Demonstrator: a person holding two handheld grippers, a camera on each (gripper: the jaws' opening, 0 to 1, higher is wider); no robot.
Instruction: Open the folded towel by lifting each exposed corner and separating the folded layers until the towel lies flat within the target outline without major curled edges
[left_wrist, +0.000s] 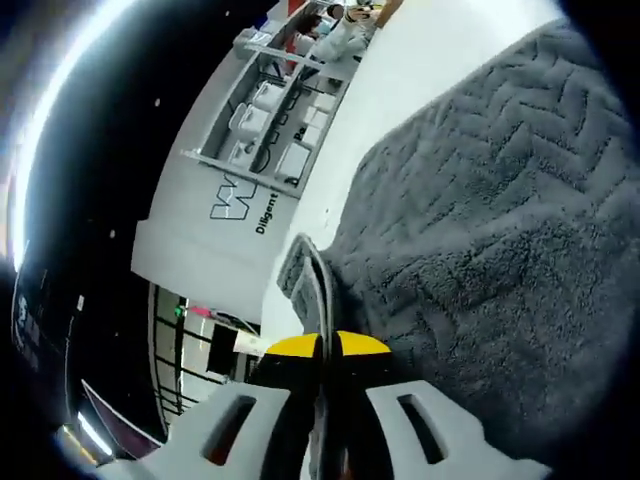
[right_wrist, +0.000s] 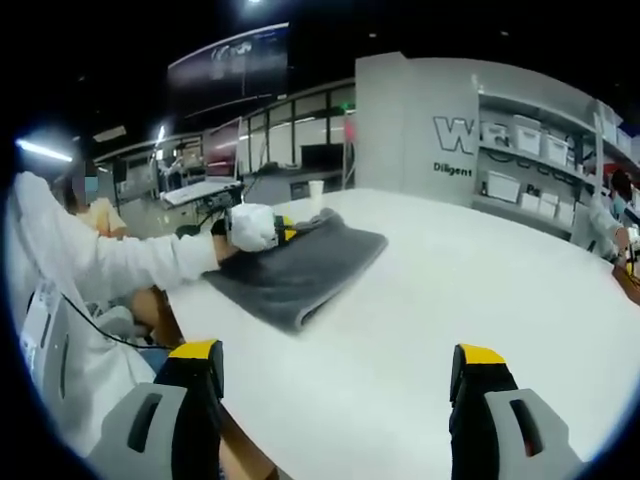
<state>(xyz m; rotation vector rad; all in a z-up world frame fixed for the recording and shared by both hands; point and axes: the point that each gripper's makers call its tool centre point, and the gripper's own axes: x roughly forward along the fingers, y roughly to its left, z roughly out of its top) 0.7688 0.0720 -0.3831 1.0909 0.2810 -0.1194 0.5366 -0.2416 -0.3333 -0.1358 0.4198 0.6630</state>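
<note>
The grey towel lies folded on the white table, well ahead of the right gripper and a little to the left of its line. That gripper hangs above the near part of the table with its jaws spread wide and nothing between them.

The left gripper is at the towel itself: its yellow-tipped jaws are pressed together on a thin raised edge of the towel, which stands up just in front of the tips, while the rest of the pile spreads away to the right of the jaws. In the right gripper view a gloved hand holds this gripper at the towel's far-left corner.

The cloth looks thick and plush, with a herringbone pile (so probably soft, limp and light, though bulkier than a thin rag). It should sag from any single pinch and drag along the table, and a pinch may catch both layers. The better hold is likely right at a corner, on the top layer alone, with the free gripper taking the neighbouring corner.
</note>
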